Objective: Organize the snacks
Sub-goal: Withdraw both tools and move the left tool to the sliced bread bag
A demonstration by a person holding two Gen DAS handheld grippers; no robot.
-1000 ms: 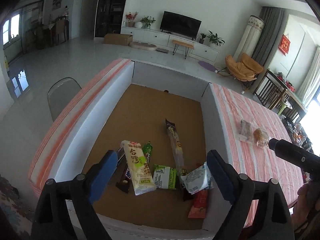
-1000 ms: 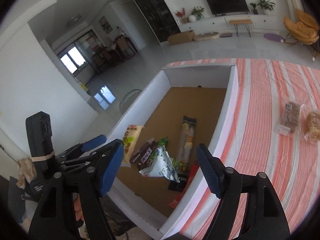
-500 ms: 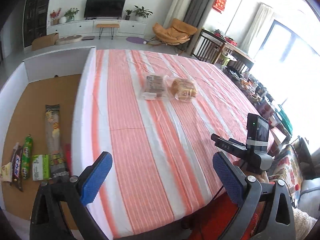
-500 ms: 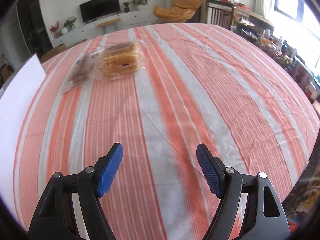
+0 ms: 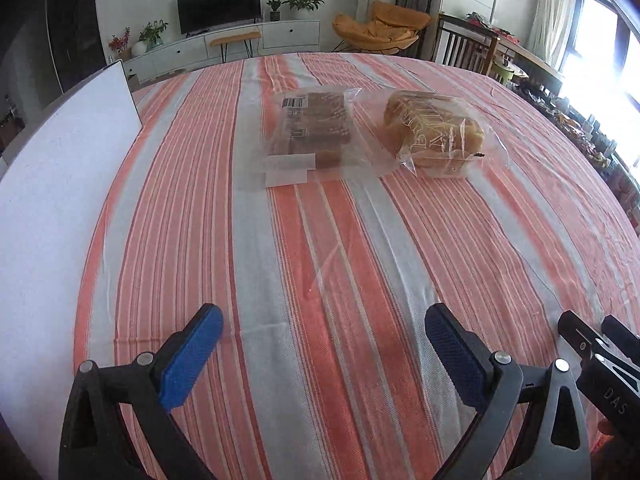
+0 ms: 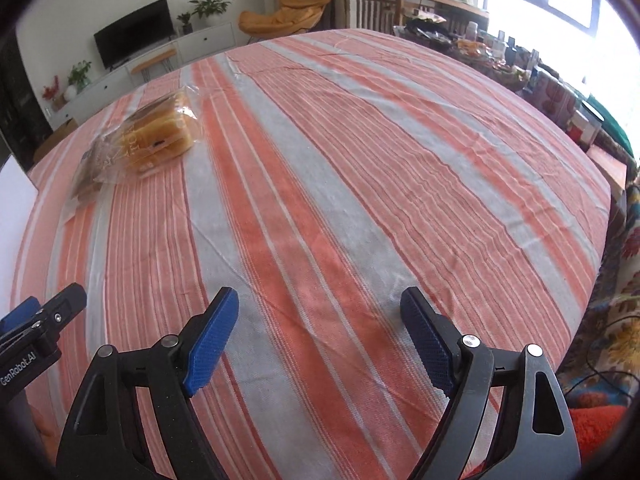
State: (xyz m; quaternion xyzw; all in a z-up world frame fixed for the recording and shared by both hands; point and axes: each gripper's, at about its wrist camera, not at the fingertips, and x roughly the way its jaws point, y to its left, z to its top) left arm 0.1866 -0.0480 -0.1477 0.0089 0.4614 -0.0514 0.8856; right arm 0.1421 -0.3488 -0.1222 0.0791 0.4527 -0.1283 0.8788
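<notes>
Two clear-bagged snacks lie side by side on the striped tablecloth (image 5: 320,240): a flat pack of dark brown slices (image 5: 312,128) and, to its right, a golden bread loaf (image 5: 434,132). My left gripper (image 5: 324,338) hangs open over bare cloth well short of both, nothing between its blue pads. In the right wrist view the golden loaf (image 6: 158,138) and the dark pack (image 6: 86,178) sit far off at the upper left. My right gripper (image 6: 320,320) holds nothing, and its jaws are opening wider above the cloth (image 6: 360,200).
A white box wall (image 5: 60,184) borders the table's left side. The other gripper's body shows at each view's lower corner (image 5: 600,356) (image 6: 36,336). A cluttered side table (image 6: 500,52) stands beyond the right edge; chairs and a TV unit lie behind.
Both grippers swung away from the snack-filled box to the striped table and dropped lower. The left came nearer the two bagged breads. The right's jaws spread a little wider.
</notes>
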